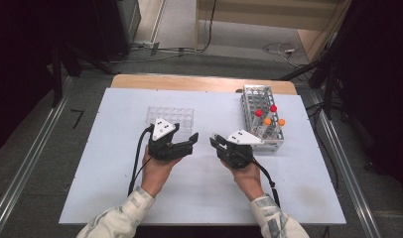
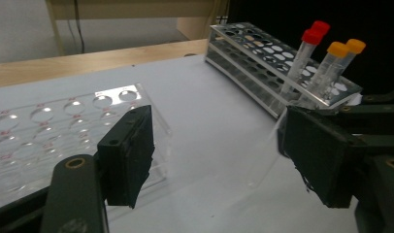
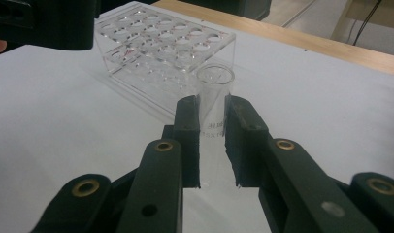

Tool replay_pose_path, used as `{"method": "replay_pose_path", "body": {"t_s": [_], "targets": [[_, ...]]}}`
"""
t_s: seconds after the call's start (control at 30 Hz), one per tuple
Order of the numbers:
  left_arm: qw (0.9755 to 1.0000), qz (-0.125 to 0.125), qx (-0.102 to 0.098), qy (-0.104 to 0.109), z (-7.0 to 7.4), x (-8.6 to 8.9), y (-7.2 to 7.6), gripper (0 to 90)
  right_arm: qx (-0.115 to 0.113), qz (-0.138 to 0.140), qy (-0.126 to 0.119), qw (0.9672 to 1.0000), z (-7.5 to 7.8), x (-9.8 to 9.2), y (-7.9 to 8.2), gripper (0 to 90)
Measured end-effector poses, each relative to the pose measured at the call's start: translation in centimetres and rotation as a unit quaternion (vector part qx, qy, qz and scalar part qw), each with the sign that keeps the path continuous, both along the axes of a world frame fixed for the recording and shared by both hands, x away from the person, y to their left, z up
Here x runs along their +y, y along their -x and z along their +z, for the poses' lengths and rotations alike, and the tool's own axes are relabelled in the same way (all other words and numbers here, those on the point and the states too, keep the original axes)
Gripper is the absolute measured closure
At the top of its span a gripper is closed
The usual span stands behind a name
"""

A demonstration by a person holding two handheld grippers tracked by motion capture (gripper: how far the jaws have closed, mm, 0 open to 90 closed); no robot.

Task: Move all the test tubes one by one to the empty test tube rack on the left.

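Now my right gripper (image 3: 212, 141) is clamped on a clear glass test tube (image 3: 213, 104), with the pads pressing both sides of its wall a little under the open rim. I hold it above the middle of the worktop (image 1: 115, 188), between my two hands, in front of the clear plastic tube rack (image 3: 156, 48), which stands toward the far edge. My left gripper (image 2: 214, 155) has its jaws apart and nothing pressed between them; a faint clear shape passes there, probably the same tube, but I cannot tell it for sure.

The tube is uncapped, round, fully transparent, with small printed letters on the wall that I cannot read. It seems empty.

I judge it is light and stiff but fragile, and the smooth glass is slippery against flat pads, so it can slide or turn if the grip is loose, and crack if the grip is too hard. The best place to take it is the straight wall just below the rim, or the middle of the body, never the thin rim itself.

At the far right corner stands a metal rack (image 1: 259, 99) with red and orange capped tubes (image 1: 268, 116).
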State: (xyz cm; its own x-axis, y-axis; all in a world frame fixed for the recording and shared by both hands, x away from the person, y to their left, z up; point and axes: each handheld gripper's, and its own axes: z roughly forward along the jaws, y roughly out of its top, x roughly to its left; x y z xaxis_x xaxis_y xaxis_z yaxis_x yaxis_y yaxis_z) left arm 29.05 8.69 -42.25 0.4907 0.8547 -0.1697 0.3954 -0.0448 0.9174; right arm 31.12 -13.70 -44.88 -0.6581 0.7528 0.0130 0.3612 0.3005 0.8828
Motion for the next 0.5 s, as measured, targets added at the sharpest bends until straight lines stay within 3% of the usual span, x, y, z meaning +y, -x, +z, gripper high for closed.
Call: {"method": "replay_pose_path", "body": {"t_s": [0.17, 0.27, 0.3, 0.5], "targets": [[0.9992, -0.031, 0.007, 0.026, 0.6, -0.7, -0.7, 39.6, 0.004, 0.0, -0.01, 0.9999, -0.2, 0.8, -0.6, 73.3], [0.999, -0.035, 0.007, 0.026, 0.7, -0.7, -0.9, 41.2, 0.005, -0.001, -0.009, 0.9999, -0.3, 1.1, -0.7, 73.3], [0.999, -0.038, 0.003, 0.024, 0.7, -0.7, -1.1, 45.5, 0.005, 0.001, -0.007, 1.0, -0.4, 1.4, -0.7, 73.3], [0.9991, -0.043, 0.003, 0.002, 0.4, -1.1, -1.3, 53.7, 0.0, 0.009, -0.003, 1.0, -0.4, 2.0, -0.5, 73.3]]}}
